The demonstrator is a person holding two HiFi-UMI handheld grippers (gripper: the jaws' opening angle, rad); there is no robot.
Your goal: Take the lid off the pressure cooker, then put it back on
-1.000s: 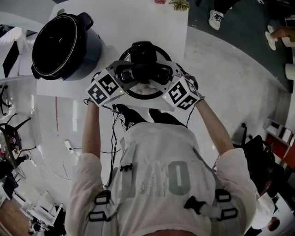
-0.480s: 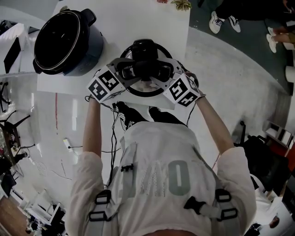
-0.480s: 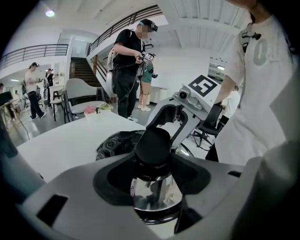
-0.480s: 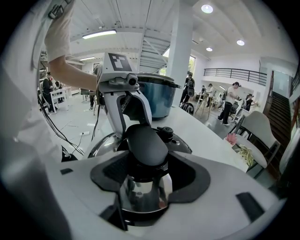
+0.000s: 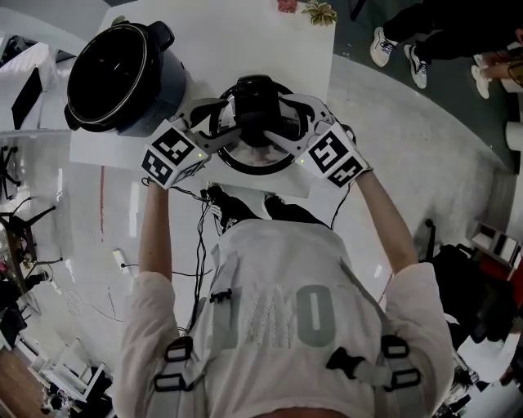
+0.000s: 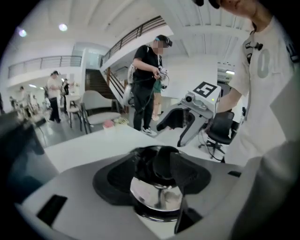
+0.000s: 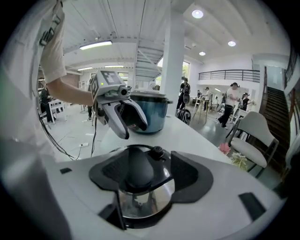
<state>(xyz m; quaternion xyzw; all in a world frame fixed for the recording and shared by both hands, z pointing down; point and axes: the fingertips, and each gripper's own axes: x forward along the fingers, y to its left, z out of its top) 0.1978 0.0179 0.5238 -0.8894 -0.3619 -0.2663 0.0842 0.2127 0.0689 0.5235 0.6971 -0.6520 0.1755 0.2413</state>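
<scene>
L gripper (image 5: 214, 122) & R gripper (image 5: 298, 122), jaws part-open w/ lid's handle (image 5: 257, 102) in each gap, pads not clamping (R's just been opening), flank lid (image 5: 253, 163) on white table (image 5: 245, 41); open pot (image 5: 114, 73) left of lid, small plant (image 5: 319, 10) beyond lid.

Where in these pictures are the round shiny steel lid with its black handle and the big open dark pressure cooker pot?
Round shiny steel lid (image 5: 260, 157): head view, near edge of its mirrored dome.
Open dark pressure cooker pot (image 5: 167, 88): head view, its outer side wall.
</scene>
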